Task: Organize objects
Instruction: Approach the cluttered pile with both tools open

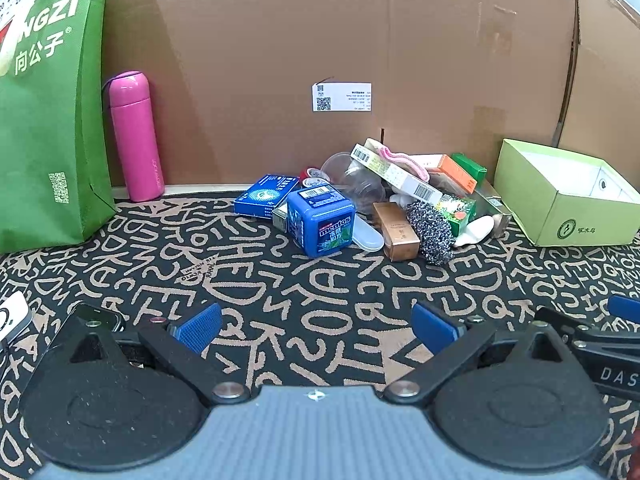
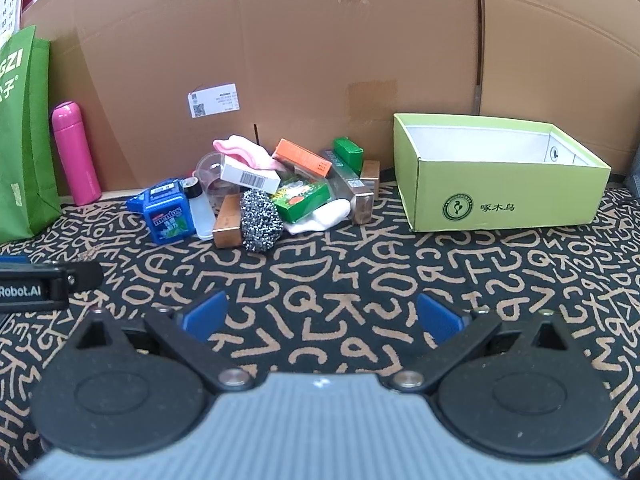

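Steel-wool scourer (image 2: 260, 220), cuboid mentos tub (image 2: 167, 216), cardboard box (image 2: 508, 184), left gripper (image 1: 316, 326) and right gripper (image 2: 322, 320) spread, empty

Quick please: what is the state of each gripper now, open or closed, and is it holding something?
Left gripper: open, holding nothing.
Right gripper: open, holding nothing.

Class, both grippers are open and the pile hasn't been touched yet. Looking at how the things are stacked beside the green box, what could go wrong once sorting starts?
1. The white barcode box leans on the clear plastic cup; pulling a lower item could topple the pile.
2. The steel scourer may snag on the gripper pads.
3. The pink flask stands upright and could tip if knocked.
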Motion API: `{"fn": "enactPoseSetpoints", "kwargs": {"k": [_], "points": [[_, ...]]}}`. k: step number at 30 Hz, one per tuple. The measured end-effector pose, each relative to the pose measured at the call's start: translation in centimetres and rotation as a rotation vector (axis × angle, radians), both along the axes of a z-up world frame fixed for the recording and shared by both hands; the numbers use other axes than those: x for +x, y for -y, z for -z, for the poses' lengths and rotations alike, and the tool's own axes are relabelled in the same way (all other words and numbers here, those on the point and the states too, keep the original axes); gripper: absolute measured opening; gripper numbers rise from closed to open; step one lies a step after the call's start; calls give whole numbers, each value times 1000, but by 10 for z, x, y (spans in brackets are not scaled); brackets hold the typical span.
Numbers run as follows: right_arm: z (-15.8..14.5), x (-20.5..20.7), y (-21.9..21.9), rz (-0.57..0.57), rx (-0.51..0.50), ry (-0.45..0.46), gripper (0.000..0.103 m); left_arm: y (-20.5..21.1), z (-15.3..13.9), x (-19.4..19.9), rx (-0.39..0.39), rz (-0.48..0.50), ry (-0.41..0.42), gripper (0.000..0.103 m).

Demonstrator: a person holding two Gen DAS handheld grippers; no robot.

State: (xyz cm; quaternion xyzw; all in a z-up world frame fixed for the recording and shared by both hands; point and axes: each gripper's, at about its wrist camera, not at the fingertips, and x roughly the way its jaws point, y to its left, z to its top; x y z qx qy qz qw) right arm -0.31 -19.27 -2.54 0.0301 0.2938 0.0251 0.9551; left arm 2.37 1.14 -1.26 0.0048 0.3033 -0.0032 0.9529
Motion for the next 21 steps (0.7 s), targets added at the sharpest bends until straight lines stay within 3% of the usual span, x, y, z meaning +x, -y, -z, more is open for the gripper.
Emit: {"fn": "enactPoseSetpoints", "kwargs": {"k": [21], "points": [[13,30,-16,-22,-16,-51,103,-12,11,31,-2,-9,-54,103]]}}
